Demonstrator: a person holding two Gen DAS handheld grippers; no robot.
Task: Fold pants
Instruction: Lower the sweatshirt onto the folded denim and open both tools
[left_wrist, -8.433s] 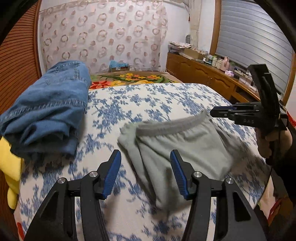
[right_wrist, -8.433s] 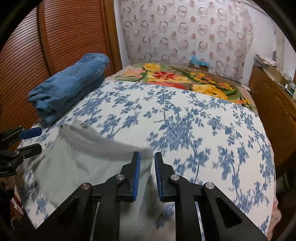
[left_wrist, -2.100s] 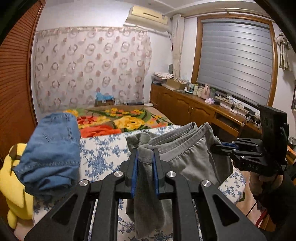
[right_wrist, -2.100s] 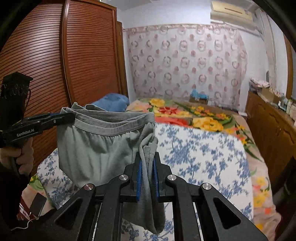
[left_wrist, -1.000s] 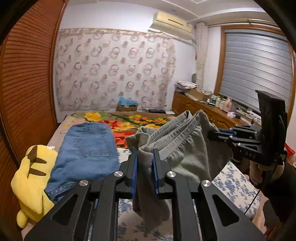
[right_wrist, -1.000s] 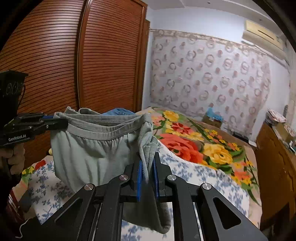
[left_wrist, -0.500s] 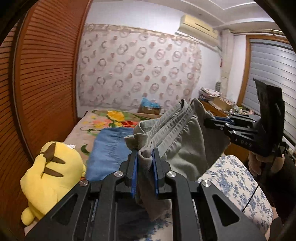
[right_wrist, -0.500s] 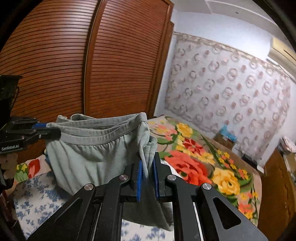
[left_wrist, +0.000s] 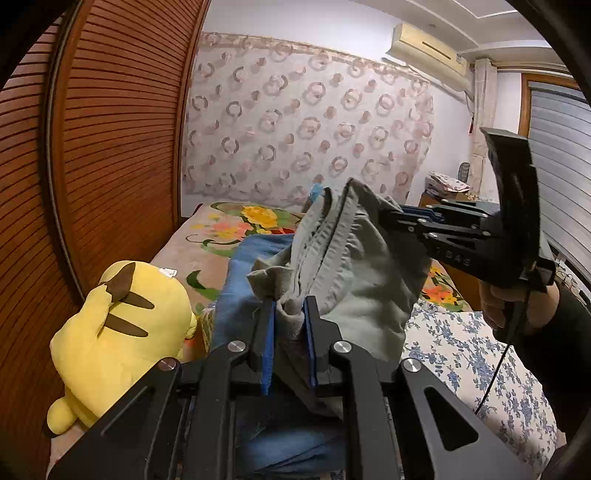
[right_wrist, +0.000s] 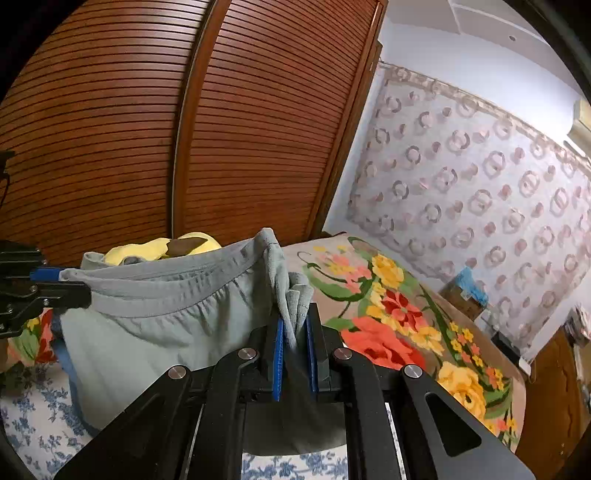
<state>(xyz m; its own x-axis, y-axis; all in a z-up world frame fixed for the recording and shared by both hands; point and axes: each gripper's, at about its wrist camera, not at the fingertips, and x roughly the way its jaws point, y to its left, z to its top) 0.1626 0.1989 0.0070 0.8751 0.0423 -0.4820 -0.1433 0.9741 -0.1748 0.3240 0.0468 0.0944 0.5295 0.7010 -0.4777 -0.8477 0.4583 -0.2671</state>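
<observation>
The left gripper (left_wrist: 289, 339) is clamping one bunched corner of the grey pants (left_wrist: 365, 280) at six o'clock of its view, while the right gripper (right_wrist: 294, 349) is pinching the opposite corner, so the folded garment is hanging stretched between them above the bed (left_wrist: 461, 354). Just beyond, at seven o'clock, folded blue jeans (left_wrist: 251, 266) are lying beside a yellow plush toy (left_wrist: 118, 325) at nine o'clock, with a slatted wooden wardrobe (right_wrist: 184, 129) standing behind

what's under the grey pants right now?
The folded blue jeans lie directly below the lifted grey pants, with the floral bedspread beside them. The pants cover the jeans' middle.
</observation>
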